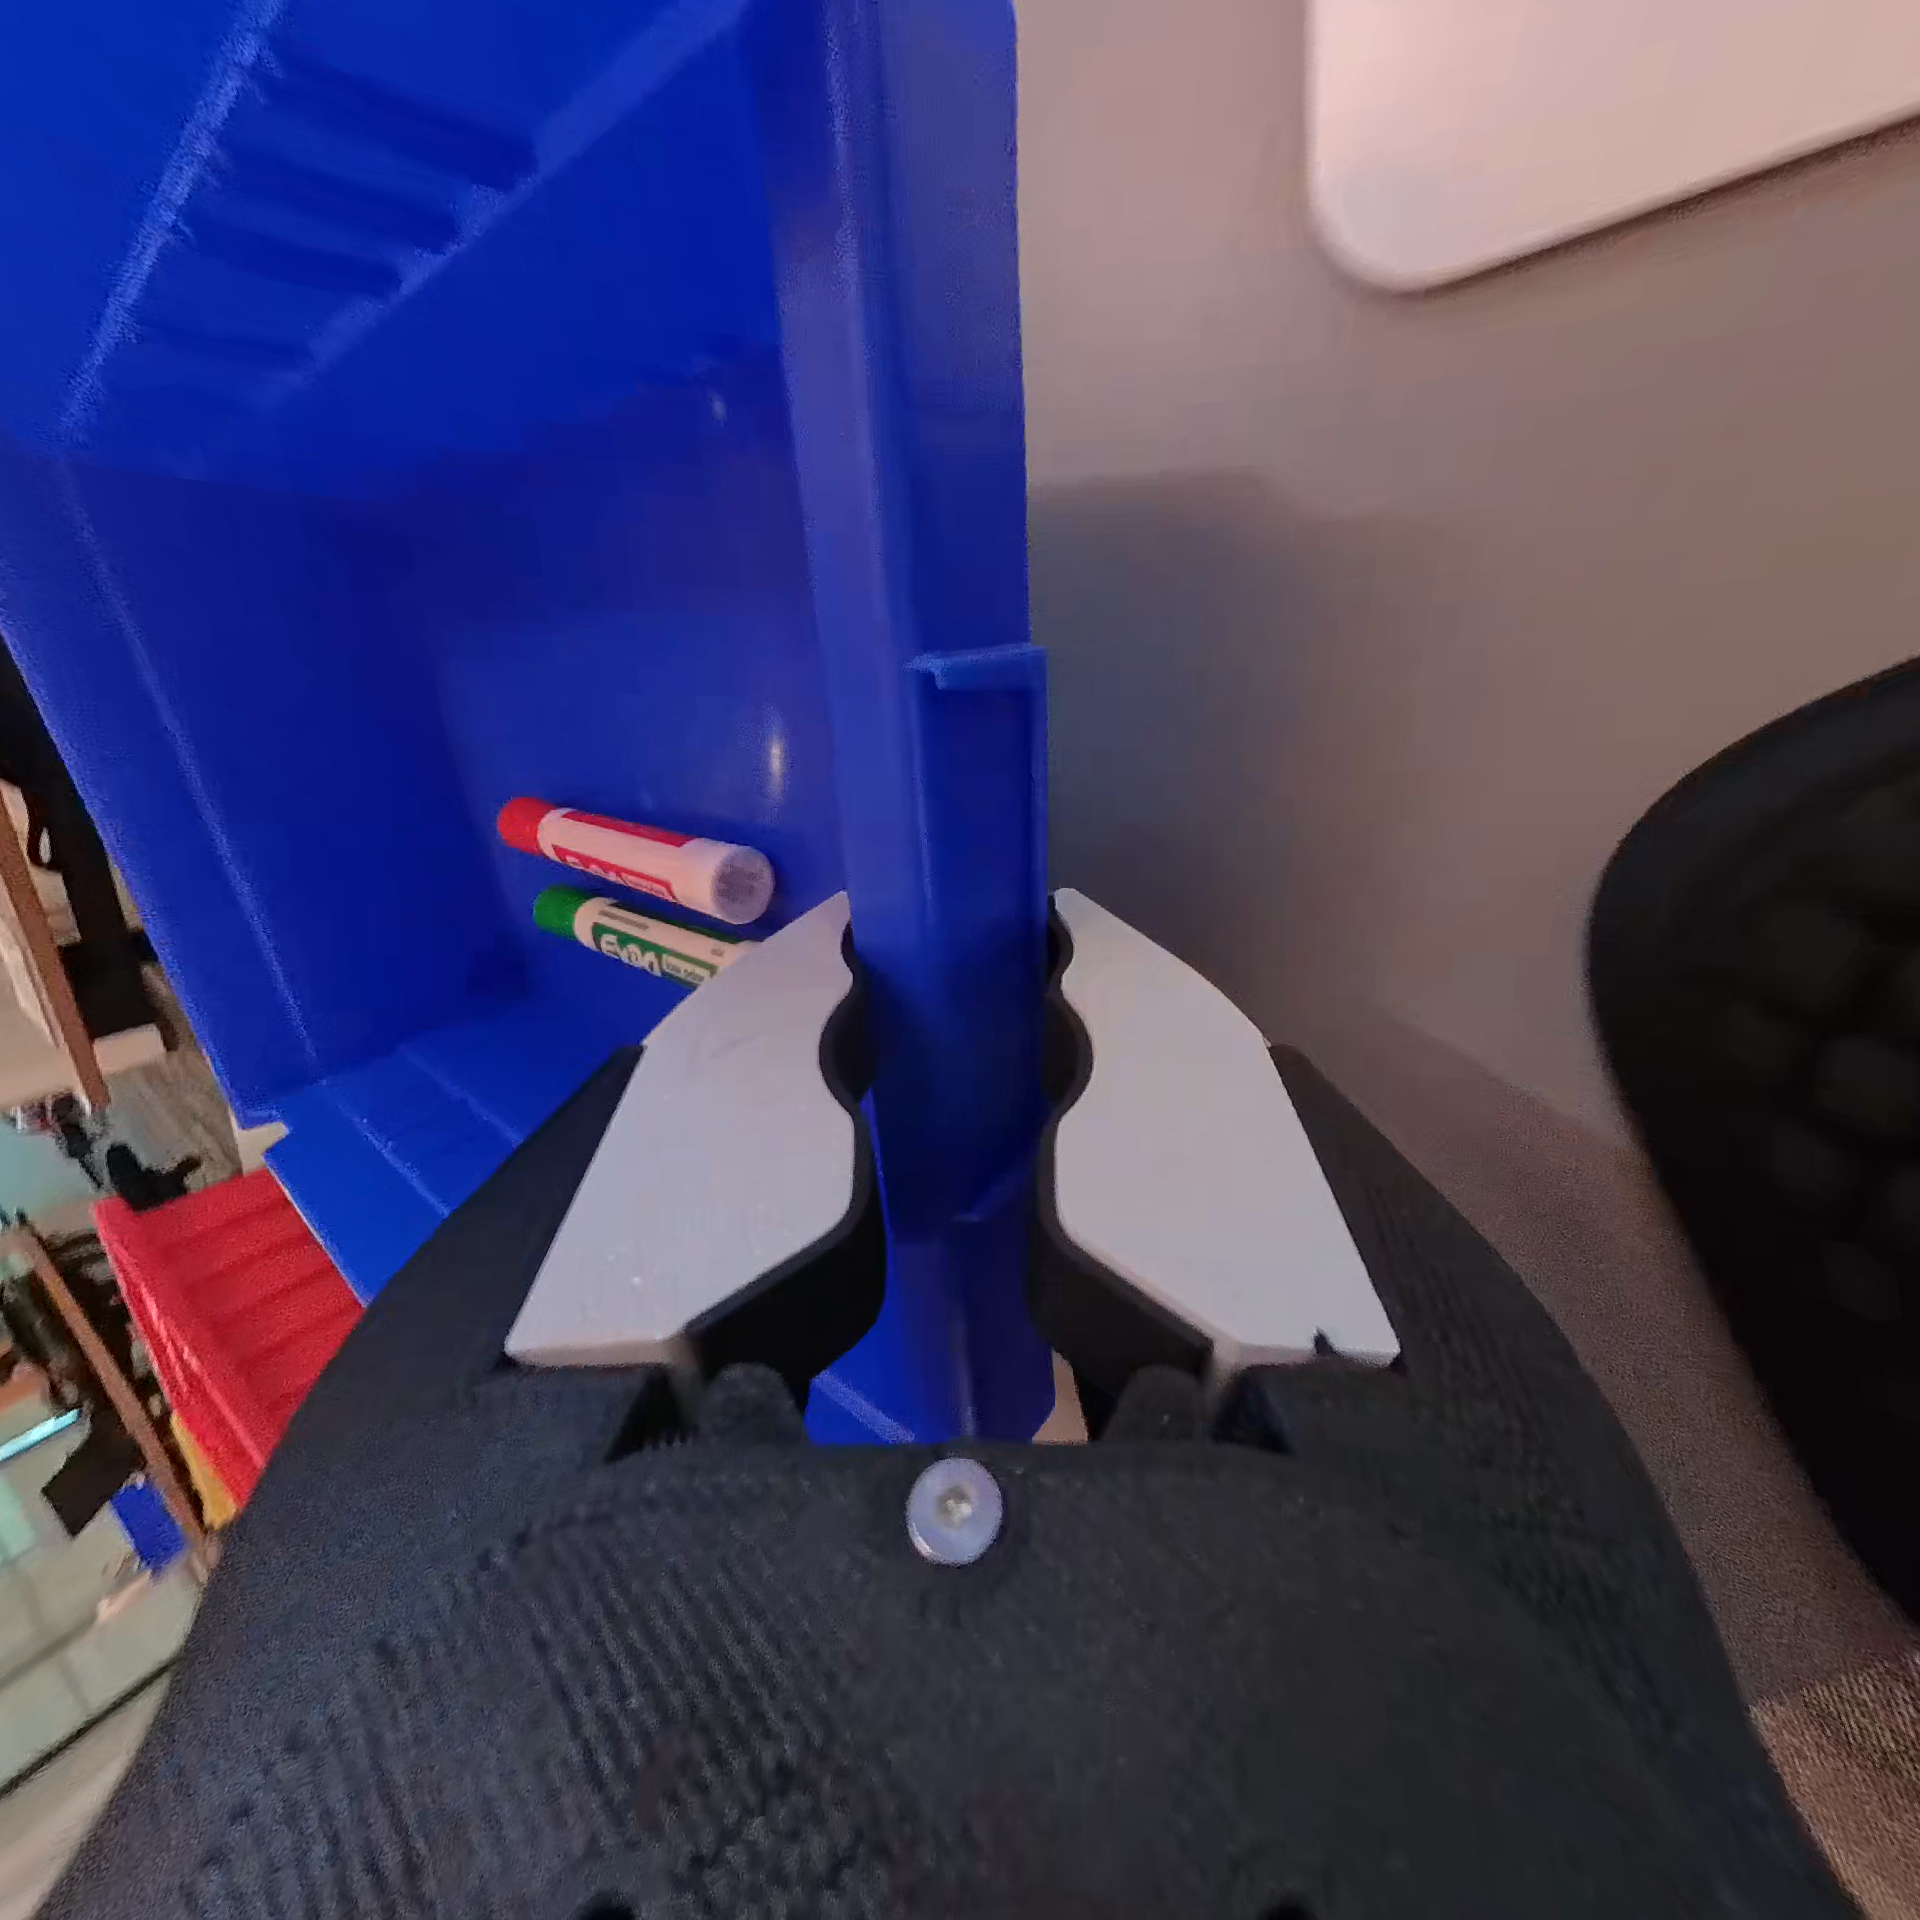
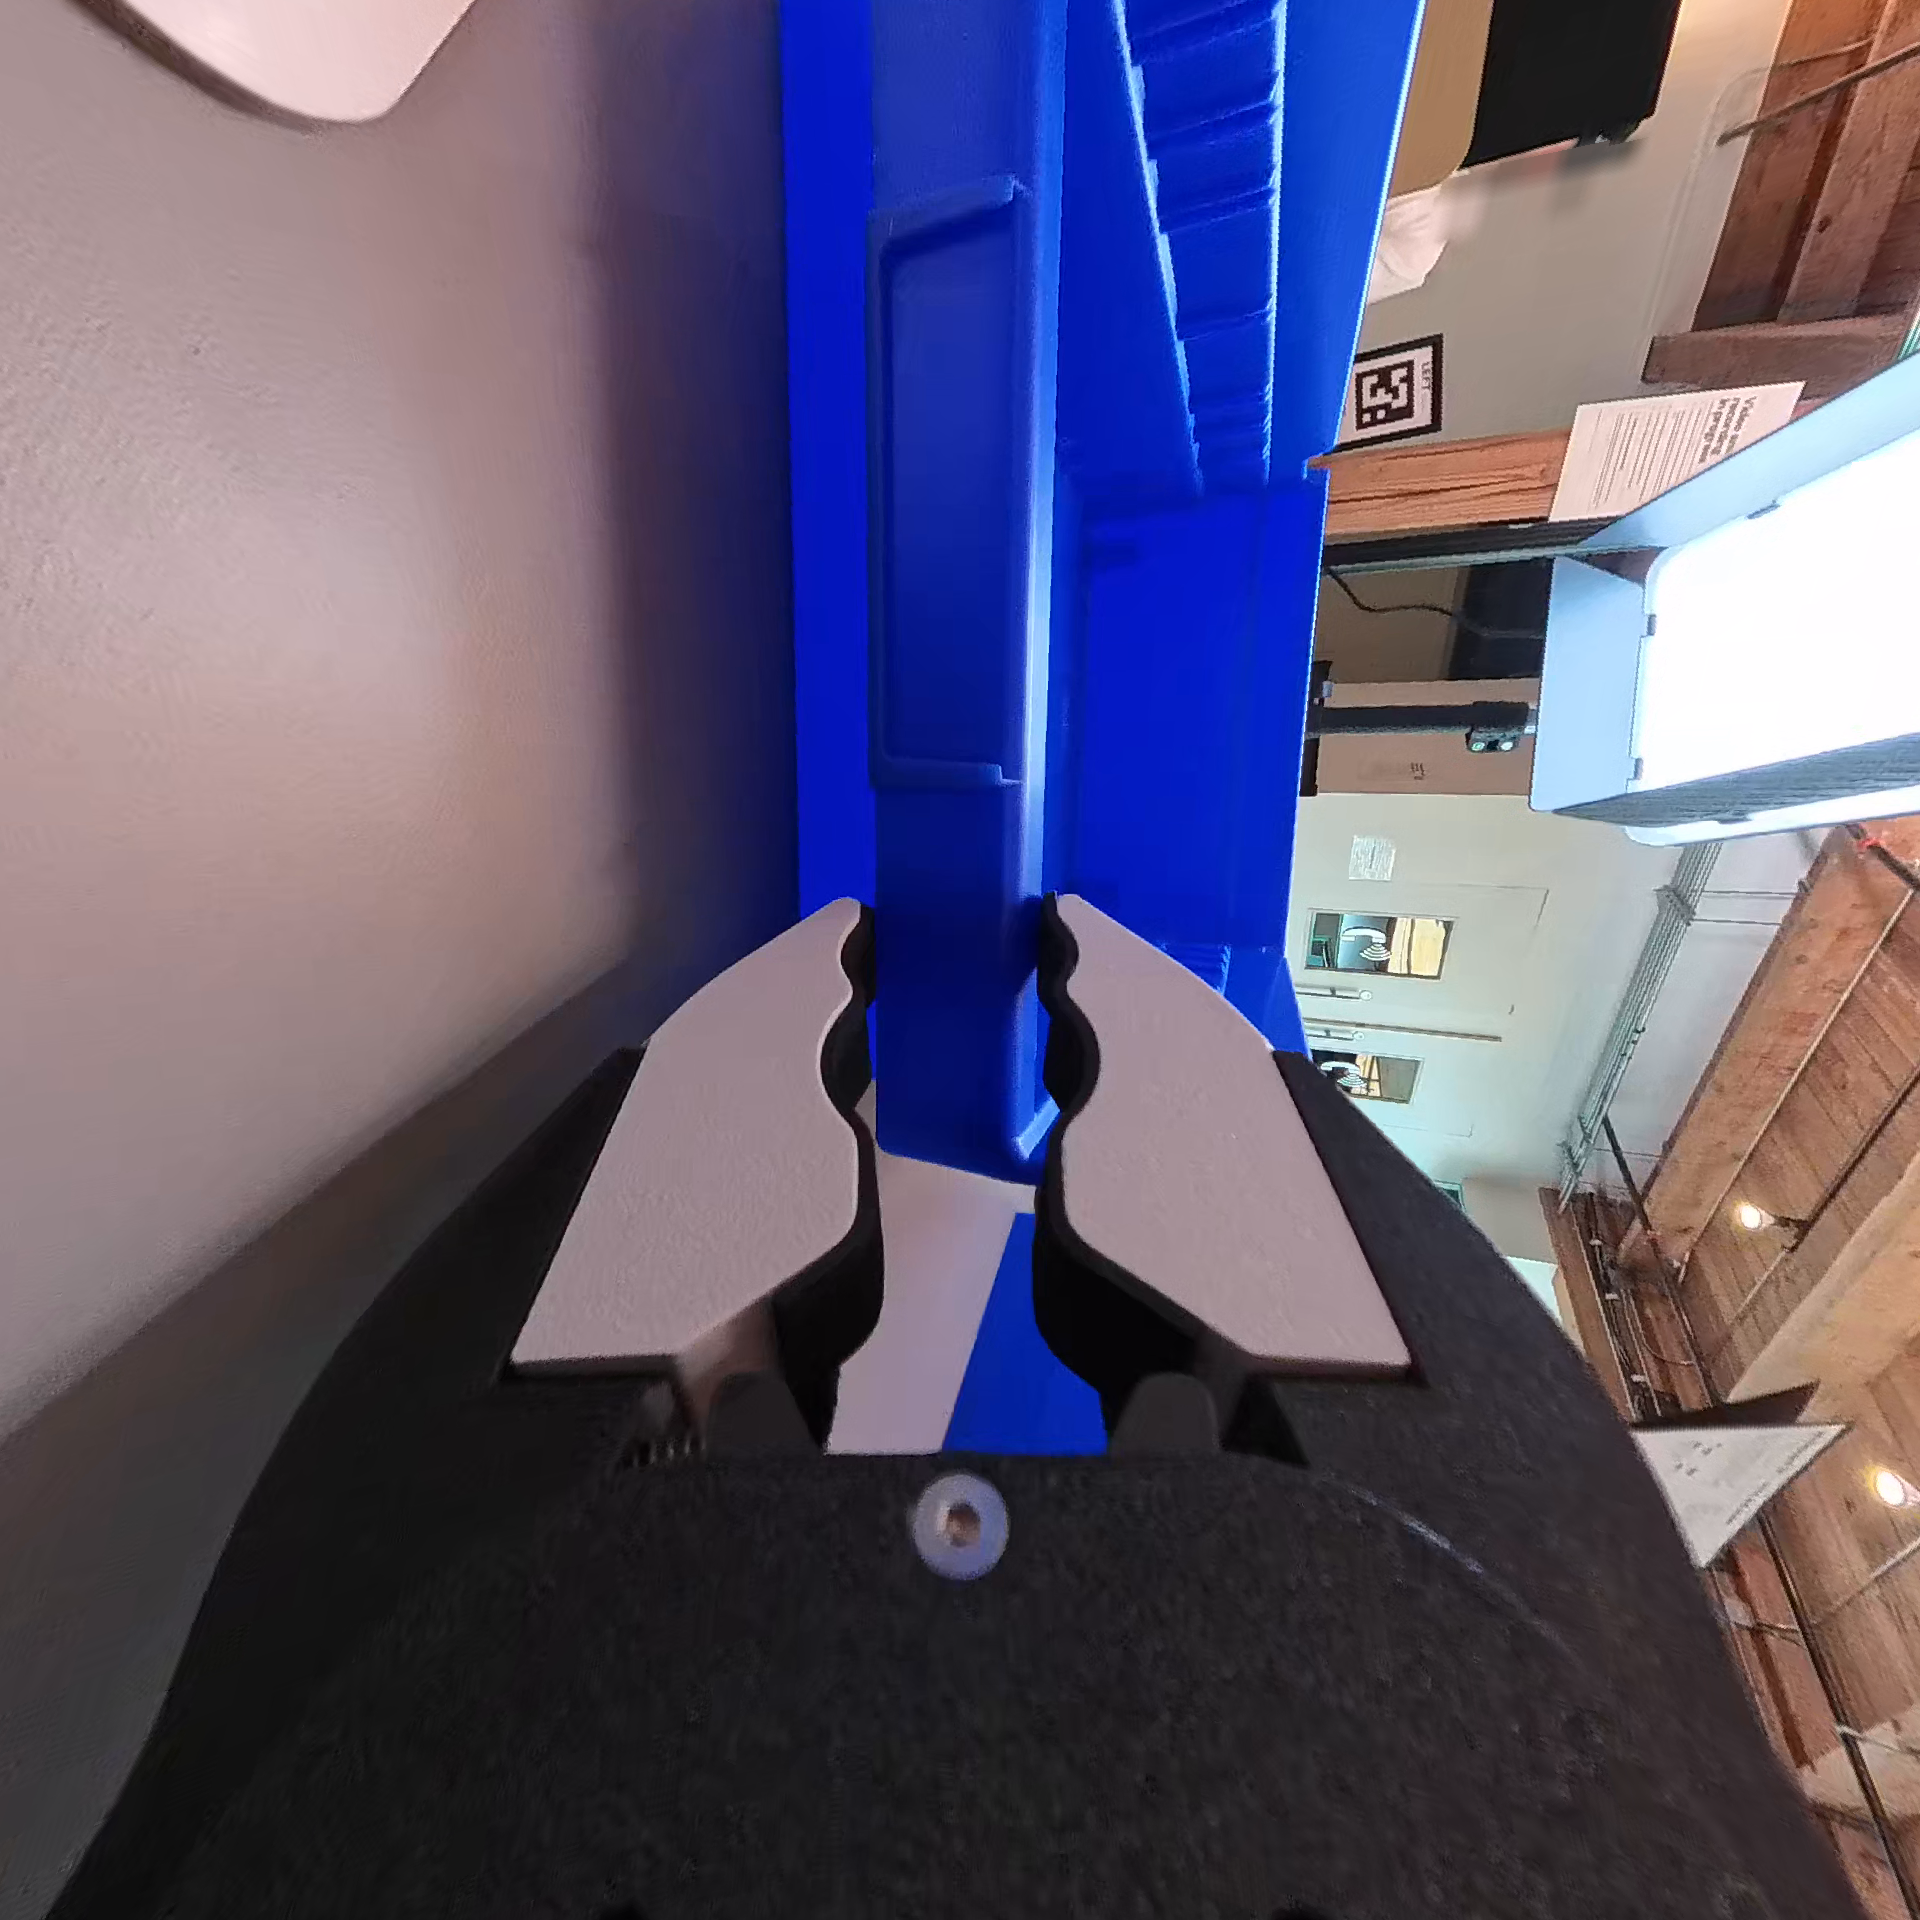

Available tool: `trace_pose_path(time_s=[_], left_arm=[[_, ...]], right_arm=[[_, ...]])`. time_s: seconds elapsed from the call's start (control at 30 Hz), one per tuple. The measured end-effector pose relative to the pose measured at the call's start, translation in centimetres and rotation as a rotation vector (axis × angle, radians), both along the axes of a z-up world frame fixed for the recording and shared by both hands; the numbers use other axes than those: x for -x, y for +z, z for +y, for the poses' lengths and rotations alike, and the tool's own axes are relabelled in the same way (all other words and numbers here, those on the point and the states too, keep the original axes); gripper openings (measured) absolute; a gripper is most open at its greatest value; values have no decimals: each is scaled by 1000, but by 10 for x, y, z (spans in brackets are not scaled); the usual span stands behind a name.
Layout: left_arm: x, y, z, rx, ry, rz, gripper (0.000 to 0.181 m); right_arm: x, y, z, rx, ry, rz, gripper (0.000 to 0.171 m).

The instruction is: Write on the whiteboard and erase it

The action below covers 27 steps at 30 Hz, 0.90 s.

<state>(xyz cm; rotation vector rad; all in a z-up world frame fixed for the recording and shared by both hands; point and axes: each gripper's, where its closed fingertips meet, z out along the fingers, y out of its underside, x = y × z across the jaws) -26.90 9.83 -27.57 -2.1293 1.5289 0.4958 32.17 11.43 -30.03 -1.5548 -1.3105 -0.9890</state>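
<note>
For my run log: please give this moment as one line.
left gripper: shut on blue bin rim | right gripper: same | markers inside

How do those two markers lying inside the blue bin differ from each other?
The red marker has a red cap; the green marker has a green one. The red marker lies farther from the camera and shows whole, its flat end included, while the green marker's end is hidden behind the left gripper. Both have white barrels and lie side by side.

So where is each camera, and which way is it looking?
Left wrist view: sits on the left gripper, looking along its fingers clamped on the blue bin's wall, at two markers inside.
Right wrist view: sits on the right gripper, looking along its fingers clamped on the bin's wall; room behind.
Both share the bin, grey surface and a white board's corner.
</note>
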Motion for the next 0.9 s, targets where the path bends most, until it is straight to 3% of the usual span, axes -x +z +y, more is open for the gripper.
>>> trace_pose_path(time_s=[0.23, 0.47, 0.57, 0.7, 0.83, 0.9], left_arm=[[63, -45, 37, -8, 22, 64, 31], [59, -48, 48, -33, 4, -38, 30], [56, -48, 50, -29, 28, -56, 31], [47, -44, 51, -26, 56, -86, 33], [42, -45, 56, -36, 59, -114, 30], [38, -45, 58, -19, 58, -157, 30]], right_arm=[[-11, -2, 3, 83, -71, 64, 30], [7, 16, -14, 226, -165, 175, 30], [23, 19, -13, 307, -189, 203, 39], [26, 4, 7, 404, -236, 79, 53], [20, -9, 41, 415, -207, -52, 33], [16, -9, 57, 405, -206, -82, 33]])
